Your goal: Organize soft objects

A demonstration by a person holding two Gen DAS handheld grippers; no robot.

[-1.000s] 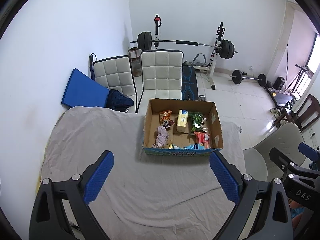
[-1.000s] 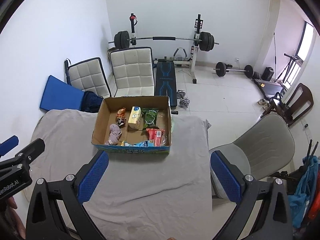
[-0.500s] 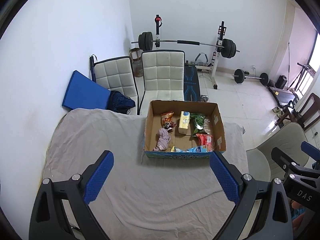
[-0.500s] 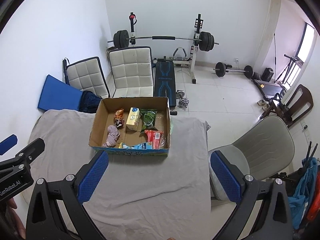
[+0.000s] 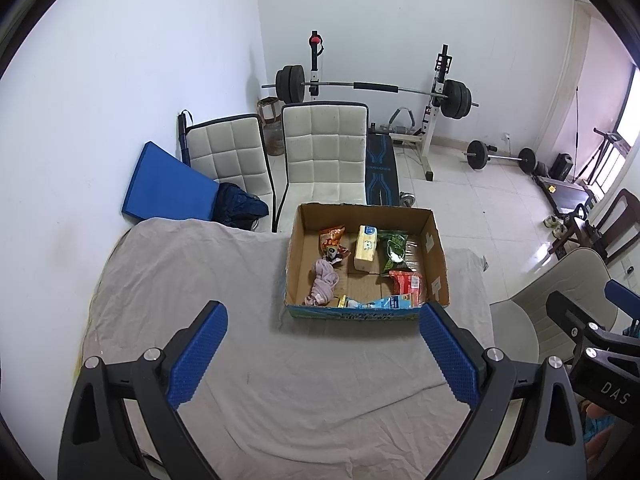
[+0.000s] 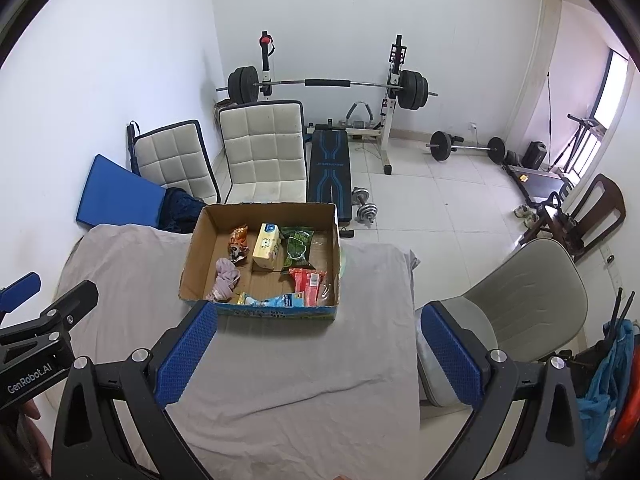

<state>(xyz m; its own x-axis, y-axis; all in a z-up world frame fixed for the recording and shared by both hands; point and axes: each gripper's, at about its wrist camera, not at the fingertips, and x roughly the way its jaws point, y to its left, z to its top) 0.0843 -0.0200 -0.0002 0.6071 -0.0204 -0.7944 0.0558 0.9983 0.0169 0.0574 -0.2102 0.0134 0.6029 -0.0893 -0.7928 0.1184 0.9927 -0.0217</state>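
Soft things sit inside the box (image 5: 366, 254) at the far side of the table (image 5: 192, 280), which has a gray cloth over it. In the box there is a pink rag (image 5: 323, 282), an orange bag (image 5: 332, 242), a yellow pack (image 5: 366, 248), a green bag (image 5: 394, 248), a red pack (image 5: 408, 284) and a blue pack (image 5: 384, 302) lying along the near wall.

The left claw (image 5: 322, 356) is wide and holds nothing. The right claw (image 6: 318, 354) is wide too, and it also holds nothing. Both hang over the cloth on the near side of the box, not touching it.

What could go wrong? I think the things are packed close, so a wide claw could grab two at once, like the rag and the orange bag, which touch. The rag is floppy and might slip out or drag along the box wall. A hard pinch could squash the bags. The blue pack is tight against the near wall, so a finger may hit the cardboard and push the light box across the cloth. The cloth has wrinkles and could bunch up if a claw scrapes it. The two claws are close side by side, so they might bump if both go for the box together.
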